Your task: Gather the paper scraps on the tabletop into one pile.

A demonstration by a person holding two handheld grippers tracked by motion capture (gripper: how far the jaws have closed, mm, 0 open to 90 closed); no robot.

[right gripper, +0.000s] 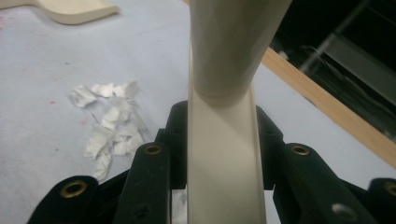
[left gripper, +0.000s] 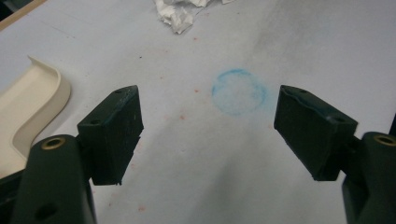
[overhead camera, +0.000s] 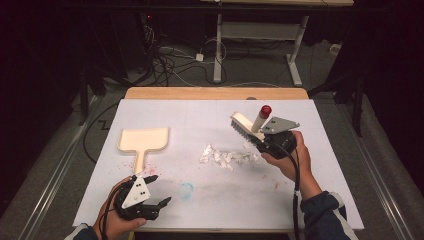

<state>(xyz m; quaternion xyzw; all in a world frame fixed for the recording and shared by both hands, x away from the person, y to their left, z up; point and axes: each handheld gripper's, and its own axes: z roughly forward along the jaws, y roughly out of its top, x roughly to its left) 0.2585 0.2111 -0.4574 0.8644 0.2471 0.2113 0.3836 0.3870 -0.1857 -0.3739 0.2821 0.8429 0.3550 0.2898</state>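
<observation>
White worktop (overhead camera: 300, 200) carries paper scraps (overhead camera: 227, 156) at centre. Right gripper (overhead camera: 260, 140) clamps a brush (overhead camera: 243, 125) above them; left gripper (overhead camera: 152, 192) is wide, near the dustpan (overhead camera: 143, 140). Next, I think: grasp the dustpan handle.

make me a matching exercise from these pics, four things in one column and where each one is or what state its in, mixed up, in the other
Things
1. cream plastic dustpan
2. cream hand brush with a red-tipped handle
3. heap of torn white paper scraps
4. left tongs

Places or states
A. open above a faint blue ring on the white table cover
B. lying flat at the table's left, handle toward the person
C. clamped by its handle in the right tongs
D. loose on the table's middle, just left of the right hand

Pairs: 1-B, 2-C, 3-D, 4-A
</observation>
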